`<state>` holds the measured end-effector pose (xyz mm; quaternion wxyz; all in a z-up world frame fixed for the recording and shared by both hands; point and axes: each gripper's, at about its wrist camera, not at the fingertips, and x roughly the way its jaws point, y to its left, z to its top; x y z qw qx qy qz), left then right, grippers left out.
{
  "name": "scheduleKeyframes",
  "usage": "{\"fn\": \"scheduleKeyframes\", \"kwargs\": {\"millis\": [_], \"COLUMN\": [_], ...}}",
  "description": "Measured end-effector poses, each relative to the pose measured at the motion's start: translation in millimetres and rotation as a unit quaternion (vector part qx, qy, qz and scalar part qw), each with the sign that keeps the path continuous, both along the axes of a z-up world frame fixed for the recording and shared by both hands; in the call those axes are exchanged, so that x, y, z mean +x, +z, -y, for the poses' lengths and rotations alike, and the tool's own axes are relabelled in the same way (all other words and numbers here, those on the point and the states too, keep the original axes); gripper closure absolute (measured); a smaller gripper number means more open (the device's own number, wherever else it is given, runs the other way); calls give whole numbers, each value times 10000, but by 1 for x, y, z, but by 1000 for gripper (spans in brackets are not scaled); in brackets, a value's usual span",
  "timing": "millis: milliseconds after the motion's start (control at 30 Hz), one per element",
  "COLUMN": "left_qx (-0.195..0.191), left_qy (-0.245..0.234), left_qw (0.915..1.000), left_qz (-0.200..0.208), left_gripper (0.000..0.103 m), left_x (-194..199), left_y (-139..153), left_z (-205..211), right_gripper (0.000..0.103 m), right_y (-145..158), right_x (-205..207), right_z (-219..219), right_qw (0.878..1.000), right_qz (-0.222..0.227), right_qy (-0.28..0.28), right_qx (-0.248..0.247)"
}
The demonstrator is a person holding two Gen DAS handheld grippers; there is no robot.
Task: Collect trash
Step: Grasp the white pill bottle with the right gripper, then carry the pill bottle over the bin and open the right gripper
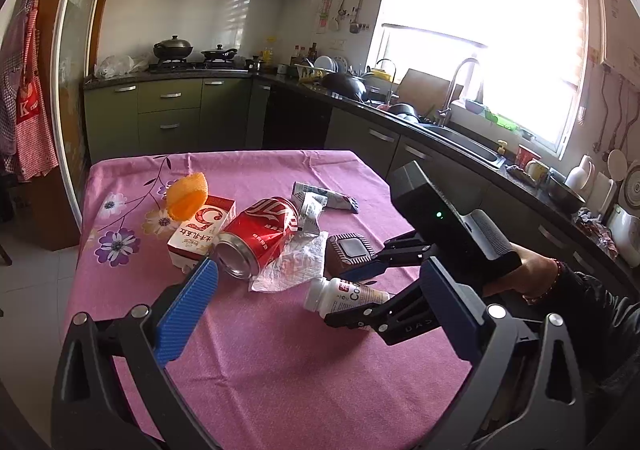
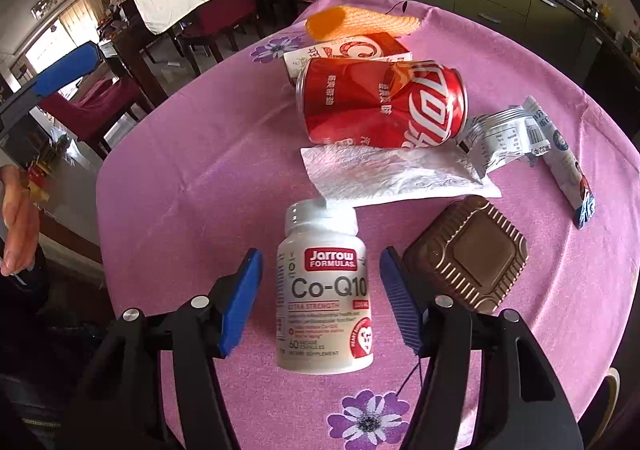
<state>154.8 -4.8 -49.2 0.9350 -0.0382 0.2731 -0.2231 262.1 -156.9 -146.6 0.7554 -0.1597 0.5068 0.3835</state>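
On the far left of the pink flowered table [image 2: 192, 153], my left tool [image 1: 320, 298] hangs released above the cloth, its blue pads spread wide with nothing between them.

Moving right from there in the left wrist view, an orange peel [image 1: 187, 195] sits on top of a red and white carton [image 1: 202, 234]. Just beside the carton lies a dented red cola can [image 1: 260, 236] on its side, its open end turned toward me. A crumpled white tissue [image 1: 294, 264] lies under and in front of the can, and a torn white and blue wrapper [image 1: 316, 203] lies behind it.

Next comes the white supplement bottle [image 2: 324, 290], lying on its side on the table with its cap touching the tissue's corner. My right tool [image 2: 322, 282] straddles it, one blue pad on each side of the label. There is still a strip of pink cloth visible between each pad and the bottle, so I am not gripping it; the tool is unclenched around it.

Just right of the bottle, close against my right pad, sits a brown ribbed square lid [image 2: 466, 254]. My right hand [image 1: 528, 278] shows on the tool's handle at the table's right edge, with the kitchen counter and sink [image 1: 460, 141] beyond.
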Motion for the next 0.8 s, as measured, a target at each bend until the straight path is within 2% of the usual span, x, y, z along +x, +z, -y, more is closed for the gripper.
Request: {"fn": "scheduleKeyframes", "kwargs": {"millis": [100, 500, 667, 800], "left_qx": [29, 58, 66, 80], "left_qy": [6, -15, -35, -81], "left_qw": [10000, 10000, 10000, 9999], "left_qz": [-4, -40, -37, -41], "left_gripper": [7, 7, 7, 7], "left_x": [-1, -2, -1, 1], "left_y": [-1, -3, -4, -6], "left_z": [0, 0, 1, 6], "right_gripper": [55, 57, 57, 57], "right_y": [-7, -15, -9, 5], "right_x": [0, -25, -42, -60], "right_z": [-5, 14, 58, 100], "right_qw": [9999, 9994, 9953, 9867], "right_qz": [19, -7, -340, -467], "right_qy": [-52, -328, -835, -1290], "right_qx": [-108, -138, 338, 872]}}
